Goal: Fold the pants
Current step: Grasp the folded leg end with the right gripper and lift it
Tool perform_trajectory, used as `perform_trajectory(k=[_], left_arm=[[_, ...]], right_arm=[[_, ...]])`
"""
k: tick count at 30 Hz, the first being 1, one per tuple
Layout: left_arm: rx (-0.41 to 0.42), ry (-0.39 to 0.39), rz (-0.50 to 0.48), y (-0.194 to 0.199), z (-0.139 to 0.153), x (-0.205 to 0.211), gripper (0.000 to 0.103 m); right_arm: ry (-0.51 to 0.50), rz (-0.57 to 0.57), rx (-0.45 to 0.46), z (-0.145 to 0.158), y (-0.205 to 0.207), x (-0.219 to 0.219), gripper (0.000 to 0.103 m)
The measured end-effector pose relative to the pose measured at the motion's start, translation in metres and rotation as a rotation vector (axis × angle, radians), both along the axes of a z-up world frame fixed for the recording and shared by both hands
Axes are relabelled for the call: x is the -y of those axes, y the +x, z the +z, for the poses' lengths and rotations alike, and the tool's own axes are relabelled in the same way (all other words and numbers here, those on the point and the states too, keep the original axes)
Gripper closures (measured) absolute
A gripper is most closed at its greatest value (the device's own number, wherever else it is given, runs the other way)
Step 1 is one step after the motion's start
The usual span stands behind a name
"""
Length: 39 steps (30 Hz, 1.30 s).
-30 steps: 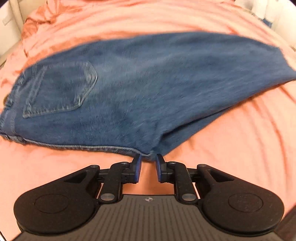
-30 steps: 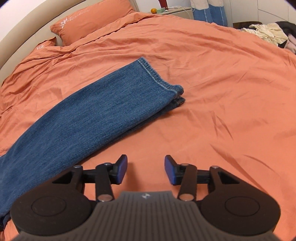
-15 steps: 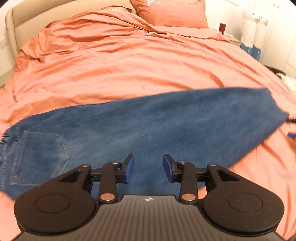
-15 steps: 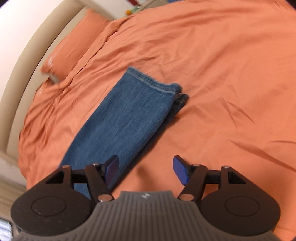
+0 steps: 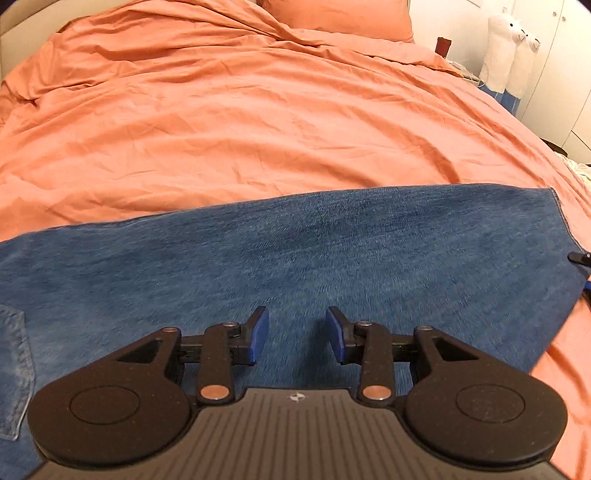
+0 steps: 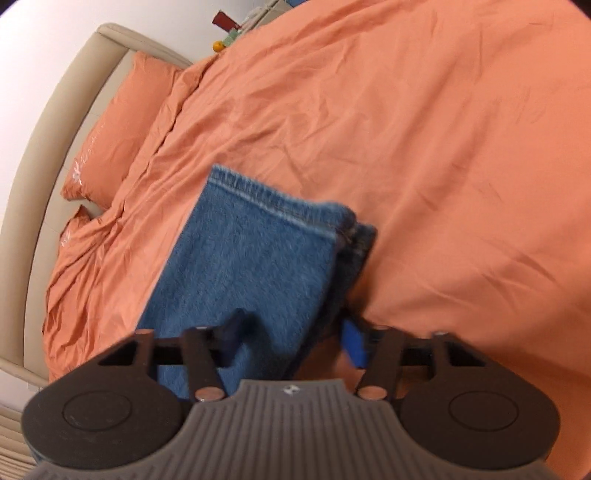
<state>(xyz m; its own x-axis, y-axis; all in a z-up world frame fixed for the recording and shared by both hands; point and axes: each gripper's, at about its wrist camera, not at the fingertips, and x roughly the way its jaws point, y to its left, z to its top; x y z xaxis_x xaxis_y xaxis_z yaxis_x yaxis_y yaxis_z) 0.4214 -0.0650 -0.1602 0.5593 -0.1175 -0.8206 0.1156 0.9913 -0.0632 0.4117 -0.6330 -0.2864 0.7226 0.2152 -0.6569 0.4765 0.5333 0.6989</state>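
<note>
Blue jeans point(image 5: 295, 251) lie flat on the orange bed cover, folded lengthwise with one leg on the other. A back pocket point(image 5: 13, 362) shows at the far left. My left gripper point(image 5: 297, 334) is open and empty, hovering above the middle of the legs. My right gripper point(image 6: 295, 330) is open and straddles the near edge of the leg end point(image 6: 251, 258), close to the stitched hems point(image 6: 291, 206). It holds nothing. Part of the right gripper point(image 5: 580, 257) shows at the right edge of the left wrist view, beside the hem.
The orange duvet point(image 5: 258, 110) covers the whole bed, with orange pillows point(image 6: 122, 122) at the beige headboard point(image 6: 44, 147). White plush toys point(image 5: 506, 48) stand by the wall to the right. A nightstand with small items point(image 6: 229, 33) is beyond the bed.
My left gripper let go of the jeans' edge, opened, and rose over the legs. My right gripper turned and moved in over the hem end of the legs.
</note>
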Motion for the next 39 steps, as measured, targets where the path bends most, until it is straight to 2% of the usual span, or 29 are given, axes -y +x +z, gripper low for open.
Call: perform_trajectory(k=[2, 4, 5, 8, 14, 17, 20, 23, 25, 29, 31, 35, 39], left_arm=[[0.004, -0.002, -0.006, 0.008, -0.004, 0.003, 0.06], [0.012, -0.002, -0.011, 0.015, -0.006, 0.006, 0.06], [0.016, -0.001, -0.014, 0.019, -0.006, 0.008, 0.06], [0.038, 0.015, -0.038, 0.032, -0.01, 0.019, 0.06], [0.06, 0.043, -0.087, 0.061, -0.02, 0.053, 0.06], [0.073, 0.106, -0.091, 0.073, -0.03, 0.072, 0.061], [0.053, 0.157, -0.089, 0.083, -0.038, 0.085, 0.061], [0.019, 0.17, -0.068, 0.091, -0.039, 0.089, 0.061], [0.026, 0.161, -0.054, 0.087, -0.033, 0.087, 0.061], [0.069, 0.066, -0.016, 0.059, -0.011, 0.071, 0.061], [0.069, 0.041, -0.028, 0.042, -0.001, 0.063, 0.061], [0.085, 0.044, -0.054, 0.011, 0.02, 0.041, 0.061], [0.096, -0.006, -0.015, -0.007, 0.037, 0.001, 0.061]], right_arm=[[0.011, -0.012, 0.012, -0.001, 0.005, 0.003, 0.089], [-0.011, -0.001, 0.036, 0.005, 0.007, 0.003, 0.098], [-0.034, 0.01, 0.05, 0.011, 0.007, 0.001, 0.099], [-0.108, 0.05, 0.075, 0.031, 0.006, -0.005, 0.1], [-0.22, 0.109, 0.062, 0.069, 0.01, -0.016, 0.1], [-0.265, 0.126, 0.045, 0.078, 0.013, -0.022, 0.101], [-0.297, 0.144, 0.027, 0.084, 0.009, -0.026, 0.101], [-0.302, 0.151, 0.031, 0.09, 0.007, -0.027, 0.101], [-0.321, 0.162, 0.043, 0.096, 0.01, -0.031, 0.101], [-0.389, 0.215, 0.098, 0.126, 0.008, -0.053, 0.101], [-0.424, 0.252, 0.137, 0.146, 0.007, -0.069, 0.101], [-0.521, 0.348, 0.204, 0.183, 0.004, -0.118, 0.101], [-0.594, 0.459, 0.247, 0.207, -0.001, -0.184, 0.101]])
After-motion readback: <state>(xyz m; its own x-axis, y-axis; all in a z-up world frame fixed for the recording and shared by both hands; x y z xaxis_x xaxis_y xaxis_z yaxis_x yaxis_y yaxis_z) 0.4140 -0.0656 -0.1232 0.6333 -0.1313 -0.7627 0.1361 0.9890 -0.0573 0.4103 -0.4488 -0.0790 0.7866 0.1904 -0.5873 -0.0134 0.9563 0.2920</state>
